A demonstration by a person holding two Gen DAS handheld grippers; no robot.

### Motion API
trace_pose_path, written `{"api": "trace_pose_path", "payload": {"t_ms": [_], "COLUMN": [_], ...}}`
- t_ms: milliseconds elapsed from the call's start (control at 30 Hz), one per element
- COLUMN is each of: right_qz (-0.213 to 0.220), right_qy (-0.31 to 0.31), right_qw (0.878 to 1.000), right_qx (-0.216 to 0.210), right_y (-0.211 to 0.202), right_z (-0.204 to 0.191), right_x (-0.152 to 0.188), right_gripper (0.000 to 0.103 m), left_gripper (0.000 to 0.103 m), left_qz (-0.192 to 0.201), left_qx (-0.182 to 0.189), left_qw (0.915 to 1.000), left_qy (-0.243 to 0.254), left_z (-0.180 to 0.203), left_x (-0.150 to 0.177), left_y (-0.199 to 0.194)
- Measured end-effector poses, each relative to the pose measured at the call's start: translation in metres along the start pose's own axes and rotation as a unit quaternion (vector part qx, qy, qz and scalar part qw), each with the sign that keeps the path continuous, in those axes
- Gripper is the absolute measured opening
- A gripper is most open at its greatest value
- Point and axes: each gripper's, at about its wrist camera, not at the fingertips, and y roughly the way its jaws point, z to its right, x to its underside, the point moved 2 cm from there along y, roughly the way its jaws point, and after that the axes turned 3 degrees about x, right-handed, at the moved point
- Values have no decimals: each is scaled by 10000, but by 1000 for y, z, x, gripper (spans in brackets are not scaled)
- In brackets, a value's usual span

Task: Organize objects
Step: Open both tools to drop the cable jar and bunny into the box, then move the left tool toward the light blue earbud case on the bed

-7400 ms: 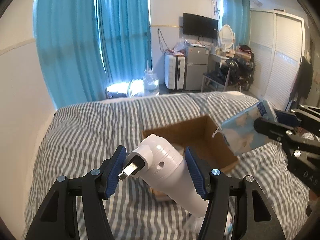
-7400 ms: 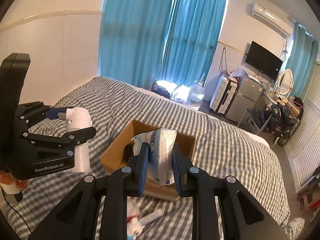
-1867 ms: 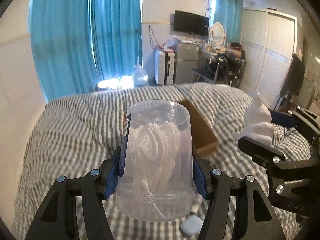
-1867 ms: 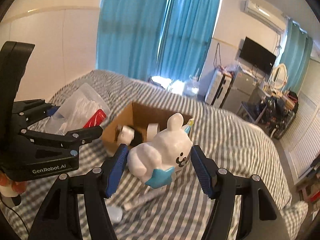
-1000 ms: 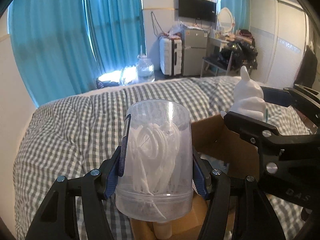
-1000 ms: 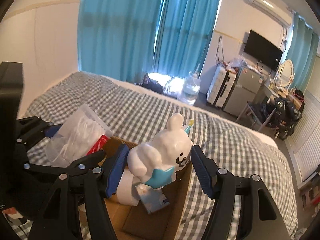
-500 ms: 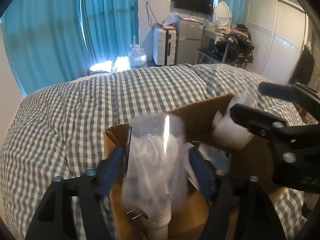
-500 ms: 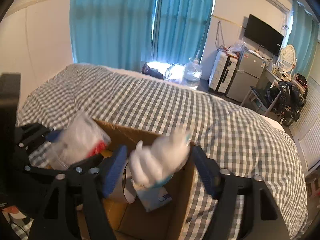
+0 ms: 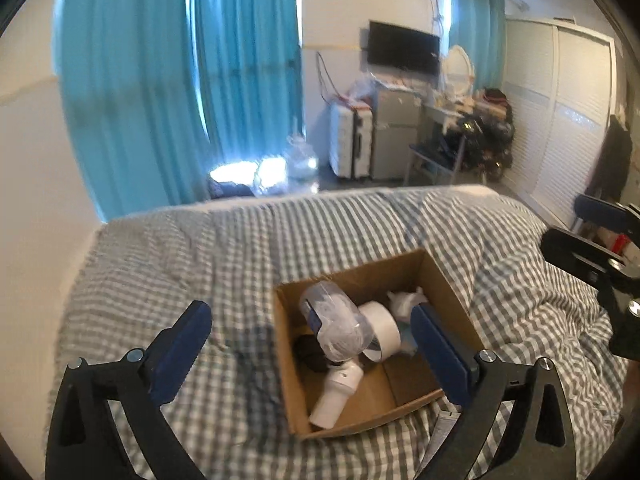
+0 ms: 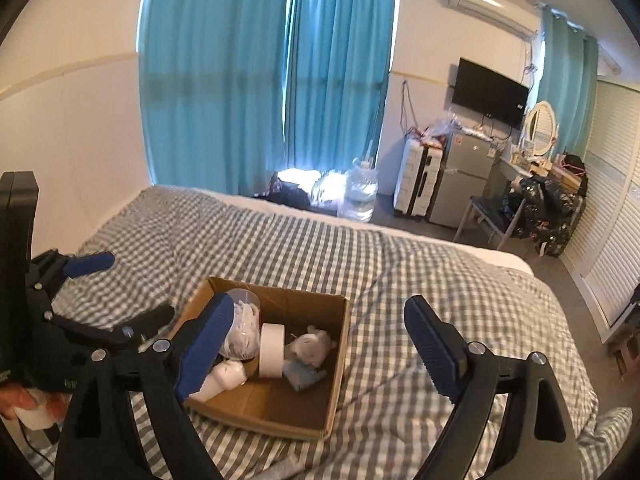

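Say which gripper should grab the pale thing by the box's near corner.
Left, probably. Both are open, but the pale thing lies beside a finger of the left gripper; the right gripper has no clear view of it.

Left tongs (image 9: 308,346) and right tongs (image 10: 320,348) both hang spread wide, holding nothing.

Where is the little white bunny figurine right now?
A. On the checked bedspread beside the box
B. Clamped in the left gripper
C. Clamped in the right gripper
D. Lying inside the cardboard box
D: the white bunny figurine lies inside the cardboard box next to the roll of tape, while the right gripper and the left gripper are both open and hold nothing.
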Motion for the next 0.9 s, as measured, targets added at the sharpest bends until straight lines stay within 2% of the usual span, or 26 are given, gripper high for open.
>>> {"api": "trace_pose_path", "payload": {"t_ms": [267,367,500,633,800,900], "right_qz": [314,443,456,387,-33,-302], "right_qy": [-87,-28,-25,-42,75,-3], "right_qw": [9992,9986,9986,9984,9993,9980], "right_qx": [227,271,277,418,373,559], "right_y": [-75,-92,-102,-99,-70,-49], "right_z": [-4,-4,-4,-5,-6,-9], "right_x": [-2,-2,8,34,86,117], "right_gripper": [92,96,97,97,97,97], "left_gripper": [103,103,103,103,103,103], "left_qz": [299,308,202,90,-303,-493], "left_qx": [-171,-294,-564,-521,-453,-628], "left_qw": [9991,9986,9972,9961,9930,9913], "left_qy": [-265,-317,-442,-709,-1051,-1043], "left_z": [-15,-16,-17,-18,-16,-8], "left_x": [-5,0,17,49,96,126], "left_y": [-61,-74,-79,-72,-41,-23]}}
